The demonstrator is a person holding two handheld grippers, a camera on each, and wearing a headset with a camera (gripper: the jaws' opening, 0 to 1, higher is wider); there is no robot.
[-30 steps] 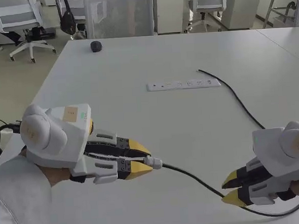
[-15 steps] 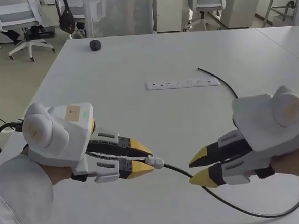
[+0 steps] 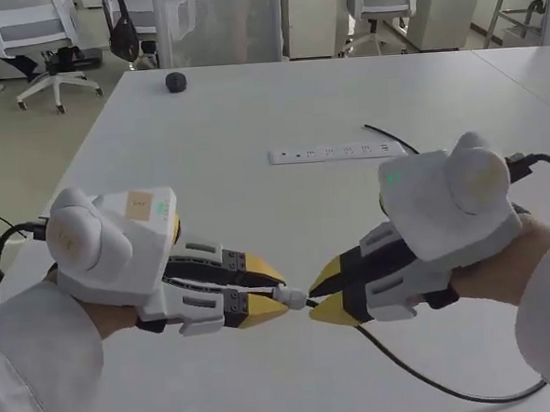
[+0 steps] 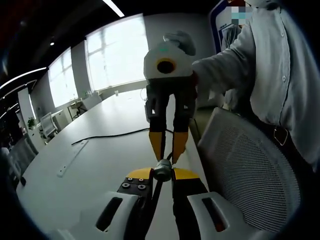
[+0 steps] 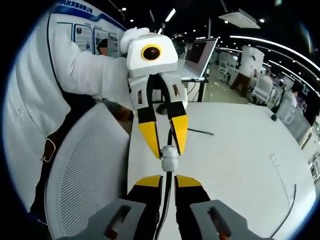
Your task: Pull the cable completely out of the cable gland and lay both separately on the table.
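A small pale cable gland [image 3: 295, 298] sits on the end of a black cable [image 3: 416, 375], a little above the white table [image 3: 256, 198]. My left gripper [image 3: 279, 299] is shut on the gland, which shows between its yellow tips [image 4: 162, 170]. My right gripper [image 3: 316, 303] faces it tip to tip, with its jaws closed around the cable [image 5: 166, 200] just behind the gland [image 5: 169, 151]. From there the cable loops off to the right and back across the table.
A white power strip [image 3: 337, 153] lies mid-table, and a dark mouse [image 3: 175, 81] sits near the far edge. Office chairs [image 3: 217, 27] stand beyond the table. A mesh chair back [image 4: 250, 175] is close behind me.
My right gripper has swung left along the cable from the lower right, met the left gripper's tips, and closed its jaws on the cable. The left gripper has held still.
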